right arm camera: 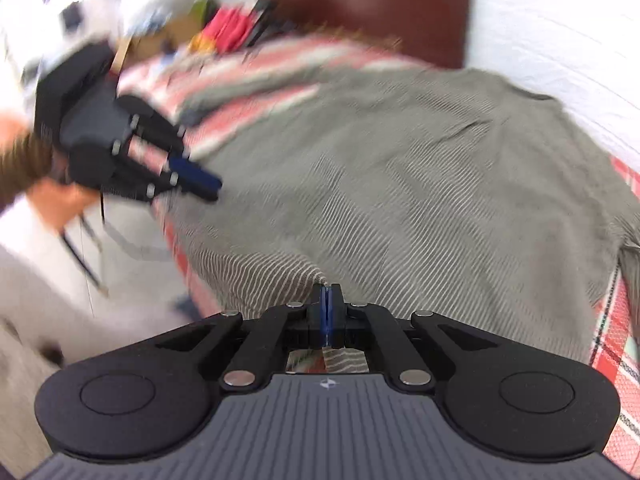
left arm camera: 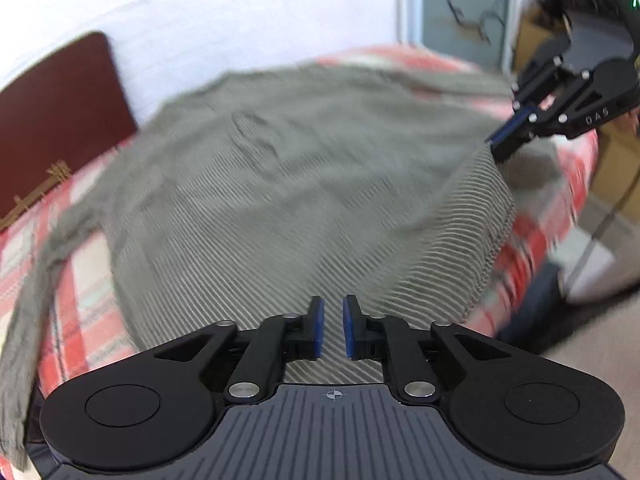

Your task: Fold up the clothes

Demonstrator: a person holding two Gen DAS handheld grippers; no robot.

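A grey striped shirt point(left arm camera: 288, 184) lies spread on a bed with a red plaid cover point(left arm camera: 80, 272). My left gripper point(left arm camera: 333, 328) hovers over the shirt's near hem, its blue pads a small gap apart, with nothing between them. My right gripper point(right arm camera: 328, 312) is shut on the shirt's hem point(right arm camera: 280, 280) and lifts it a little. The right gripper also shows in the left wrist view point(left arm camera: 506, 130), pinching the shirt's far corner. The left gripper shows in the right wrist view point(right arm camera: 200, 180), at the shirt's other edge. A sleeve point(left arm camera: 28, 300) hangs off the bed on the left.
A dark brown headboard point(left arm camera: 56, 120) stands against the white wall point(left arm camera: 240, 12). A door point(left arm camera: 464, 4) and cardboard boxes point(left arm camera: 616, 172) are past the bed. Clutter point(right arm camera: 224, 28) sits behind the bed in the right wrist view. Pale floor point(right arm camera: 80, 280) lies beside the bed.
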